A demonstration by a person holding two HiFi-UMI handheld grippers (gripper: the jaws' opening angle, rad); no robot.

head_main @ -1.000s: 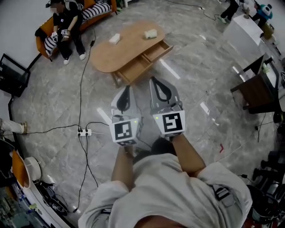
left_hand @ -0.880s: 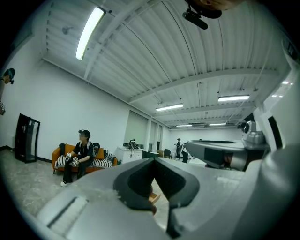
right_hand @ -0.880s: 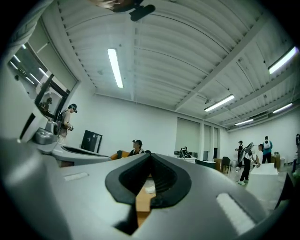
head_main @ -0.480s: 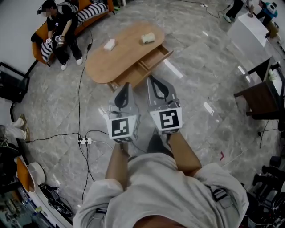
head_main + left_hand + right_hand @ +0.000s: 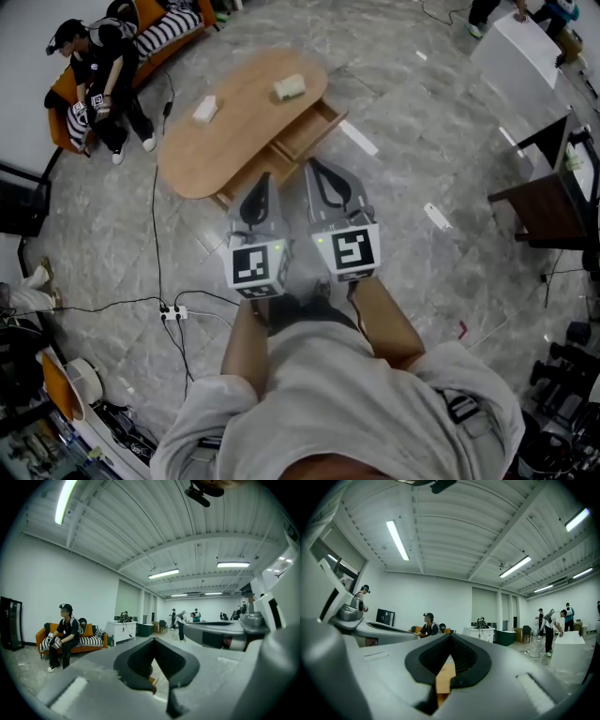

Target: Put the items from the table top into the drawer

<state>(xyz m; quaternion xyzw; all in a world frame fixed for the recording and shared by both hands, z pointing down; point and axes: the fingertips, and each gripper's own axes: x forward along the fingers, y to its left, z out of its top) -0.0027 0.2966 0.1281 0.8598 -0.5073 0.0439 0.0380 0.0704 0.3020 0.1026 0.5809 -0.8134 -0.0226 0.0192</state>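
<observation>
A rounded wooden table (image 5: 225,141) stands ahead on the marble floor, its drawer (image 5: 307,133) pulled open on the near right side. Two pale items lie on top: one (image 5: 289,87) above the drawer, one (image 5: 205,110) further left. My left gripper (image 5: 262,180) and right gripper (image 5: 315,166) are held side by side, level, pointing at the table and short of it. Both are shut with nothing in them. In the left gripper view the left gripper (image 5: 154,641) has its jaws together. A strip of wood shows past the right gripper (image 5: 450,641) in its own view.
A person sits on an orange sofa (image 5: 89,75) beyond the table. A power strip (image 5: 172,312) and cables lie on the floor at the left. A dark desk (image 5: 548,202) and a white cabinet (image 5: 520,52) stand at the right.
Both grippers have been carried forward together towards the table, which now lies closer to them and further left in the head view. The jaws stayed shut.
</observation>
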